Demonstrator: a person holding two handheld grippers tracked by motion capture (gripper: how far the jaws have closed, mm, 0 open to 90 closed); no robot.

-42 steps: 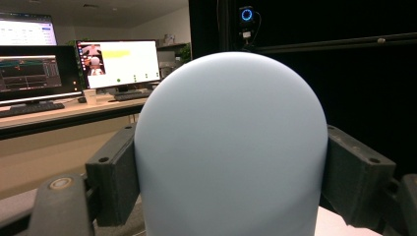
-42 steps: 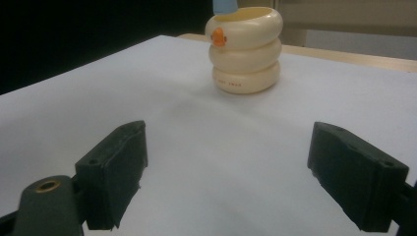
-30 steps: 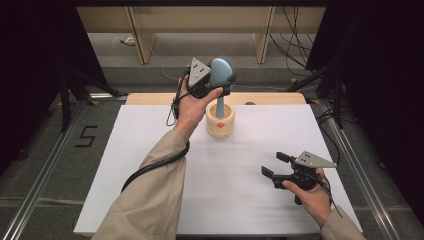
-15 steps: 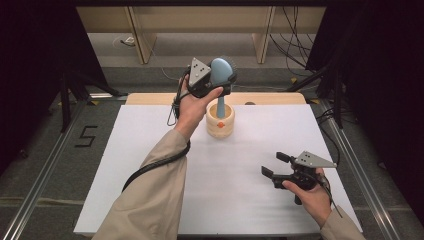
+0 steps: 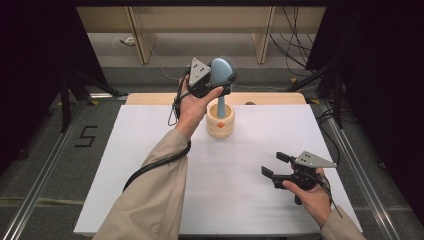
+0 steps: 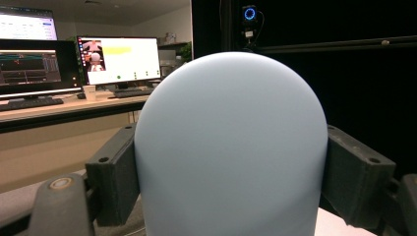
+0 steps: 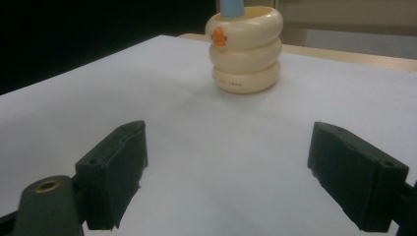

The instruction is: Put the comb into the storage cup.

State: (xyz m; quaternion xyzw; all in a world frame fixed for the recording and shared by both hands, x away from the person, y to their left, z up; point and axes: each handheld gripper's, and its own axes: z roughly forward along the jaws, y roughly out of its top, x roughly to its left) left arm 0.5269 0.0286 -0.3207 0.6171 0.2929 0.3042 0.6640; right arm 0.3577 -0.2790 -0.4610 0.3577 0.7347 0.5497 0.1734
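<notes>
Left gripper (image 5: 216, 80) jaws clamped on pale blue brush head (image 6: 231, 147) — handle runs down into cream ringed holder (image 5: 220, 121) directly below jaws. Right gripper (image 7: 228, 177) jaws wide apart, nothing between — holder (image 7: 246, 49) ahead, bare white table (image 5: 240, 190) in between.

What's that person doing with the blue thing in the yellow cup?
The person's left gripper is clamped on the round head of a blue brush, whose handle stands in a cream, ring-shaped holder with a small orange mark. The holder sits on the white table. The right gripper waits low over the table with its jaws wide open, holding nothing, pointed toward the holder.
</notes>
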